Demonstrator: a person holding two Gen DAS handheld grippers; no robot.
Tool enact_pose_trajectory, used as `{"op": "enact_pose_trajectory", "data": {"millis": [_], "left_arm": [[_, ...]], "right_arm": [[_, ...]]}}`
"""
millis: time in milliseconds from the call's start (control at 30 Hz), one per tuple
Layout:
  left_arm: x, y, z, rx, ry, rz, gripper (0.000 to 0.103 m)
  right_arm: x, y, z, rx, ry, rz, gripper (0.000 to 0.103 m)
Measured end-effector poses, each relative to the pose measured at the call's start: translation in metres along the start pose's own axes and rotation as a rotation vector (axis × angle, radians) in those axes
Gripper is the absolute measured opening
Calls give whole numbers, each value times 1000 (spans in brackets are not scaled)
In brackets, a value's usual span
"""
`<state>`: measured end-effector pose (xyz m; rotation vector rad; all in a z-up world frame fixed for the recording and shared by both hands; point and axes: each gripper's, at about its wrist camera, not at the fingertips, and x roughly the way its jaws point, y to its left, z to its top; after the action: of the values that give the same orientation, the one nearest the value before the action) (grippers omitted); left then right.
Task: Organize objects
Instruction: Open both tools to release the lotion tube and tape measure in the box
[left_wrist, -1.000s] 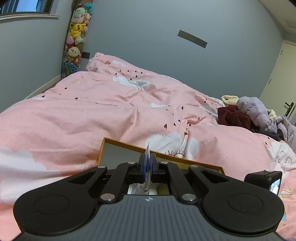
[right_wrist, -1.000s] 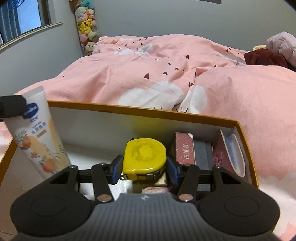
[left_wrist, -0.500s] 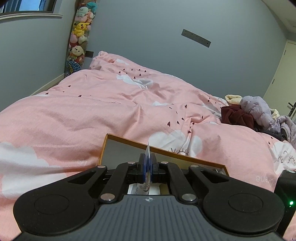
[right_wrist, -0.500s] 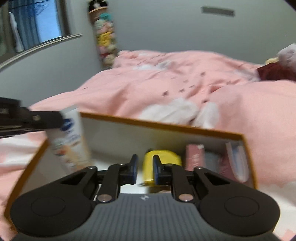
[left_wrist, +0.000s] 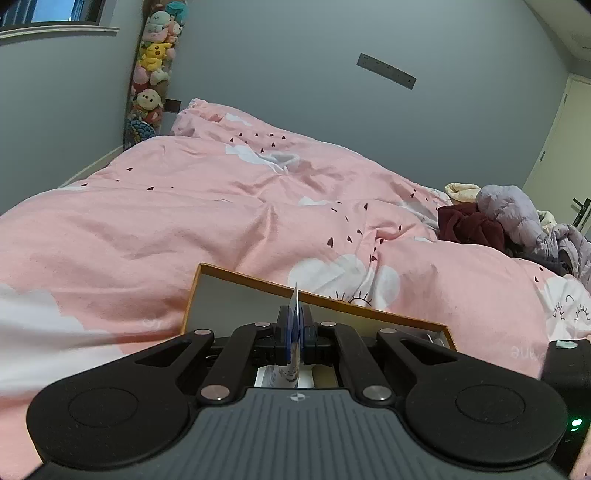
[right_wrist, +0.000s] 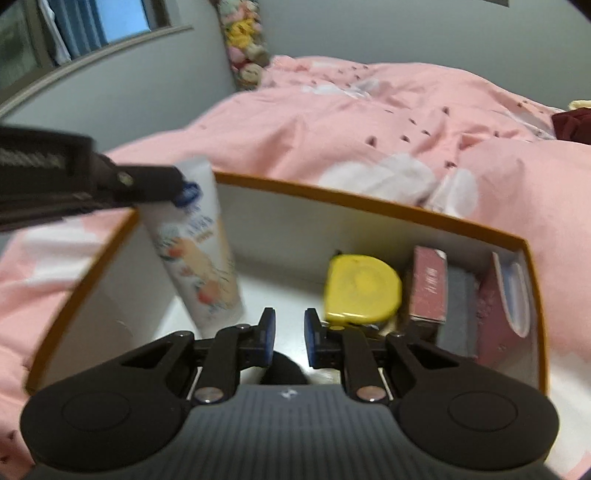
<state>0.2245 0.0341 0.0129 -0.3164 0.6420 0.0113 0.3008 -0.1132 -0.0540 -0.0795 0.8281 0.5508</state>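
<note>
A grey-walled bedroom holds a bed under a pink quilt (left_wrist: 207, 221) printed with white clouds and small dark hearts. On the quilt sits an open box (right_wrist: 369, 206) with an orange rim and white inside walls; everything below is placed against it.

The left gripper (left_wrist: 294, 328) hangs over the box's left end, its jaws pressed tight on the flat crimped end of a white tube (right_wrist: 195, 240). In the left wrist view the tube (left_wrist: 294, 306) shows only edge-on as a thin sliver between the pads. In the right wrist view it hangs inside the box near the left wall, tilted, its lower end near the floor; whether it touches is unclear. That view is blurred.

The right gripper (right_wrist: 288, 336) is over the near middle of the box, jaws parted a little and holding nothing. Just right of it, a yellow tape measure (right_wrist: 362, 291) rests in the box, apart from the fingers. Right of the tape stands a dark red carton (right_wrist: 428, 284), then a grey item (right_wrist: 458, 314), then a pinkish pack (right_wrist: 506, 295) against the right wall.

Beyond the box, at the far wall corner, hangs a column of plush toys (left_wrist: 153, 70). To the far right on the bed lies a pile of clothes (left_wrist: 495, 221), near a door (left_wrist: 557, 147).
</note>
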Motion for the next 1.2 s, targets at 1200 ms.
{"op": "enact_pose_trajectory", "data": {"millis": [1200], "left_arm": [[15,-55,-29,162,117,0,21]], "right_arm": [[-59,-18,-17,132,-50,-47,36]]}}
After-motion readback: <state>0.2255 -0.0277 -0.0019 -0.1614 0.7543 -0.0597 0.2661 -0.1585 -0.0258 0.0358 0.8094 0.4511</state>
